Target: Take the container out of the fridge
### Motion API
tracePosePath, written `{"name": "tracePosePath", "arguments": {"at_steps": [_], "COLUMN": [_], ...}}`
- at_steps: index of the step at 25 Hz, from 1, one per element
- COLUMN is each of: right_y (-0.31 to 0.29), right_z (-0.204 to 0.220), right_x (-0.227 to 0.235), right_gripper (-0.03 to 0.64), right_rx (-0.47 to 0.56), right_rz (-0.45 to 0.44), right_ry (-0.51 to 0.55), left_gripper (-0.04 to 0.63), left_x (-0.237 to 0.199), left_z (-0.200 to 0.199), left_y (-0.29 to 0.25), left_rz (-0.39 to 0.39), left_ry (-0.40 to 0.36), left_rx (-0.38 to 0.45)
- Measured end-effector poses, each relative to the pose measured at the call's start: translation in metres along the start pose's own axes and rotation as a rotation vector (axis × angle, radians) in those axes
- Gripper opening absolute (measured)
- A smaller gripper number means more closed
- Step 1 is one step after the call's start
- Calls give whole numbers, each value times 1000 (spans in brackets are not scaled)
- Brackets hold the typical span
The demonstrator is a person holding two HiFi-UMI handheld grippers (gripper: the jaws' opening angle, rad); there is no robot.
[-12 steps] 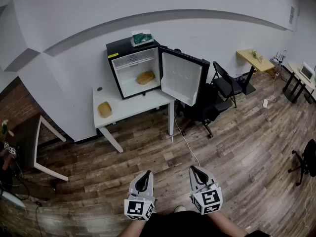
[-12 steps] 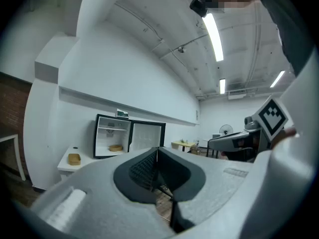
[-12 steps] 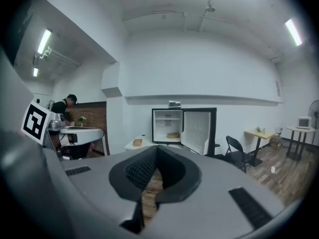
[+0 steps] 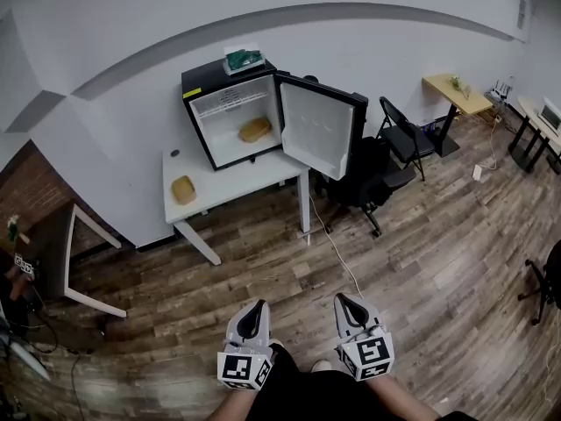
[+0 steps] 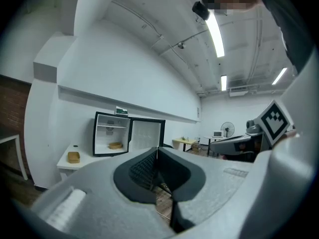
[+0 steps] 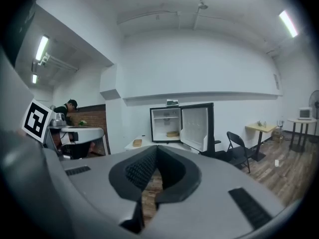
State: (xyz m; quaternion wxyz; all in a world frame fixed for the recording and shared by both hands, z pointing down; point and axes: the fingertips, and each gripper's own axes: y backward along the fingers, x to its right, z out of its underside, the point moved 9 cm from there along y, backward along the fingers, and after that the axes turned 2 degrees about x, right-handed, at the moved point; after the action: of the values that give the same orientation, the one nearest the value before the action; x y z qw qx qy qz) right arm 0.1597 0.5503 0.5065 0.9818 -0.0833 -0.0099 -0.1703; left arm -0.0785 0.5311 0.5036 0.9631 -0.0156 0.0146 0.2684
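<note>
While I'm far from the open fridge (image 4: 230, 121), left gripper (image 4: 255, 310) and right gripper (image 4: 348, 306) sit clenched, empty; next: approach, unclench for the container (image 4: 255, 130), seemingly inside.

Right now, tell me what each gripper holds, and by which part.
Nothing is held. The left gripper and right gripper both have their jaws together and empty; the container sits inside the open fridge across the room.

Floor (image 4: 421, 261): wood-look planks, streaked grain. Fridge (image 4: 223, 121): black shell, smooth white lining. Table (image 4: 223, 189): smooth white top. Container (image 4: 254, 130): matt tan.
</note>
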Motion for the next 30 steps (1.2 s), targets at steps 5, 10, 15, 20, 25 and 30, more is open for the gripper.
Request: {"name": "tracePosePath", "arguments": {"at_steps": [5, 10, 15, 20, 25, 30], "right_y": [-13, -52, -110, -183, -252, -306], "right_z": [8, 2, -15, -30, -48, -68], "right_x": [13, 40, 50, 53, 59, 60], "right_gripper": [-2, 0, 0, 0, 0, 0], "right_rx": [12, -14, 11, -15, -29, -32], "right_rz": [18, 68, 79, 44, 38, 53], "right_ry": [-13, -40, -23, 0, 13, 25], "left_gripper": [17, 17, 17, 17, 17, 17], "left_x": [-12, -33, -70, -116, -160, -201], "left_z": [9, 10, 9, 11, 8, -2], "left_y": [-25, -70, -118, -170, -216, -251], "left_rz": [27, 47, 77, 88, 87, 104], "left_ry": [6, 1, -3, 20, 33, 34], "left_rx": [-27, -6, -15, -43, -66, -63]}}
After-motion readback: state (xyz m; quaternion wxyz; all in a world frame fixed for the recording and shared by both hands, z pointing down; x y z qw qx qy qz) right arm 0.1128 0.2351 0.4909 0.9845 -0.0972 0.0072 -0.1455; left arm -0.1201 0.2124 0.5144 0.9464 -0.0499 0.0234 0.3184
